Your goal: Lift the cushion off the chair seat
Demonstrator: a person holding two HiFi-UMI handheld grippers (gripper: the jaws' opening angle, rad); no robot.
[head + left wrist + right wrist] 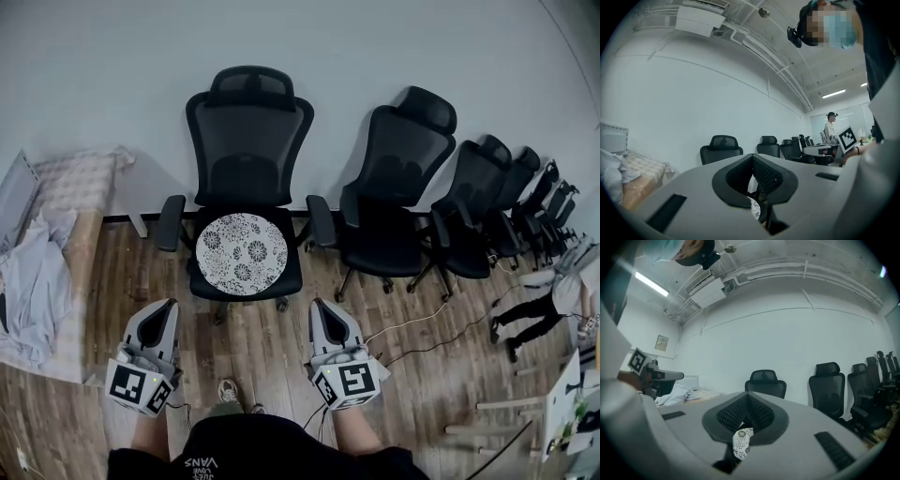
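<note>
A round white cushion [241, 251] with a black flower print lies flat on the seat of a black mesh office chair [247, 141] by the wall. My left gripper [165, 314] is in front of the chair's left side, shut and empty. To the front right of the seat, my right gripper [323, 310] is also shut with nothing in it. Both point level toward the chair and stay short of the seat. In the left gripper view a sliver of the cushion [755, 208] shows below the closed jaws. The cushion [741, 442] also peeks under the jaws in the right gripper view.
A row of black office chairs [398, 178] runs off to the right along the wall. Crumpled white cloth [33, 272] and a quilted mattress [70, 183] lie at the left. Cables [427, 323] cross the wooden floor. A second person [830, 130] stands by a desk further off.
</note>
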